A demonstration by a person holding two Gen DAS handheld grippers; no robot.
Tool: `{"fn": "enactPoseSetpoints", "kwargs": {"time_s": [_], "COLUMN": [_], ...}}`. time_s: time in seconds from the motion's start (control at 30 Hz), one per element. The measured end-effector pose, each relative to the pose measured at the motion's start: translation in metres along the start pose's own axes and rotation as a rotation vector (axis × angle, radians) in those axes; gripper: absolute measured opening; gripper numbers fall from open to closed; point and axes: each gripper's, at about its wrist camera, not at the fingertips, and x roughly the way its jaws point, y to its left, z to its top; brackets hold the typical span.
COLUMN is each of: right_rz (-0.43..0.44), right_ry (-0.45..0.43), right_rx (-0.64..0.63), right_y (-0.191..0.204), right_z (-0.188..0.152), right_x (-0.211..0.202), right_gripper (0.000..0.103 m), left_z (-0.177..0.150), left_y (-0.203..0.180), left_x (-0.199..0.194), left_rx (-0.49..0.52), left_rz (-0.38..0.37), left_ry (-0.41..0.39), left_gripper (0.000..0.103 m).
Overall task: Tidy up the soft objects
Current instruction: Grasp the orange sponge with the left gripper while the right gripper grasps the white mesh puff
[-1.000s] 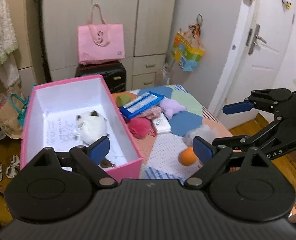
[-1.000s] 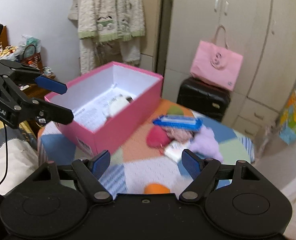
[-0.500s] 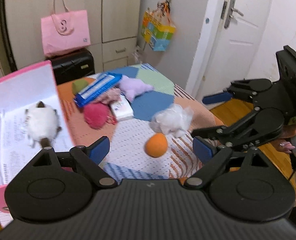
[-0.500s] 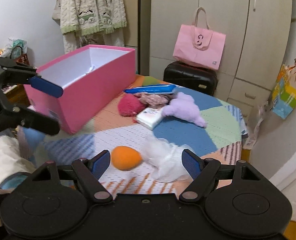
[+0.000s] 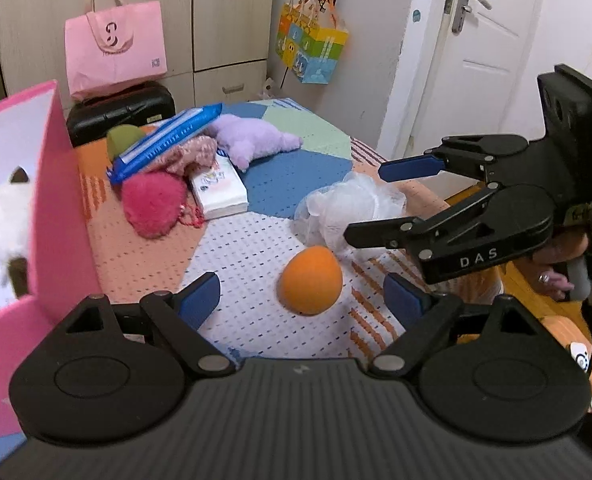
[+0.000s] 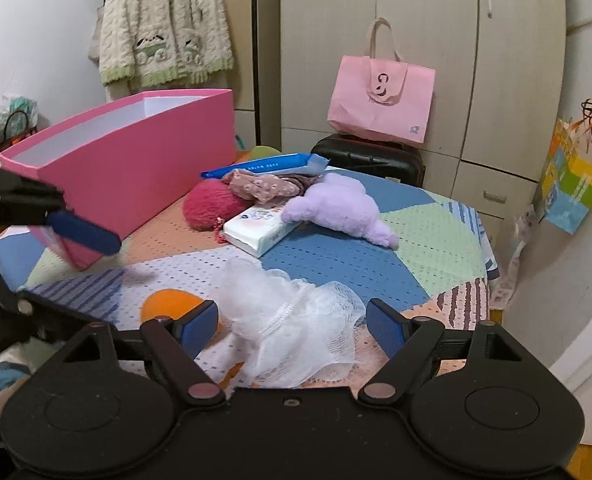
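Observation:
An orange sponge egg lies on the patchwork table just ahead of my open left gripper. A white mesh puff lies between the open jaws of my right gripper, untouched; it also shows in the left wrist view. My right gripper shows there too, hovering at the puff. A pink box at the left holds a white plush cat. A red pompom, a purple plush and pink knit cloth lie mid-table.
A tissue pack, a blue wipes pack and a green ball lie among the soft things. A black suitcase with a pink bag stands behind the table. The table edge is at the right.
Both grippers have dropped lower and closer to the table. The left swung right, away from the pink box, toward the orange egg. The right closed in on the mesh puff.

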Motion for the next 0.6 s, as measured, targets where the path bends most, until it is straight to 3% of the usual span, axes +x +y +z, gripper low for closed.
{"fn": "enactPoseSetpoints", "kwargs": {"time_s": [0.2, 0.3, 0.4, 0.53, 0.57, 0.6], "right_rz": [-0.006, 0.008, 0.018, 0.017, 0.012, 0.006], "right_ry": [-0.056, -0.056, -0.07, -0.1, -0.105, -0.109], "right_rx": [0.078, 0.137, 0.18, 0.214, 0.205, 0.185], "right_y": [-0.006, -0.01, -0.013, -0.014, -0.013, -0.01], "right_z": [-0.015, -0.022, -0.026, -0.03, -0.031, -0.032], "right_x": [0.008, 0.012, 0.014, 0.016, 0.016, 0.016], "right_gripper": [0.087, 0.087, 0.087, 0.086, 0.081, 0.068], "left_z": [-0.009, -0.013, -0.019, -0.028, -0.03, -0.031], "left_y": [-0.007, -0.01, -0.012, -0.011, -0.01, -0.009], "left_x": [0.017, 0.025, 0.033, 0.036, 0.036, 0.036], "left_rx": [0.044, 0.032, 0.035, 0.022, 0.011, -0.001], "left_rz": [0.039, 0.028, 0.047, 0.06, 0.057, 0.059], "left_ry": [-0.062, -0.054, -0.064, -0.123, -0.138, -0.152], "left_gripper": [0.085, 0.077, 0.06, 0.049, 0.047, 0.043]}}
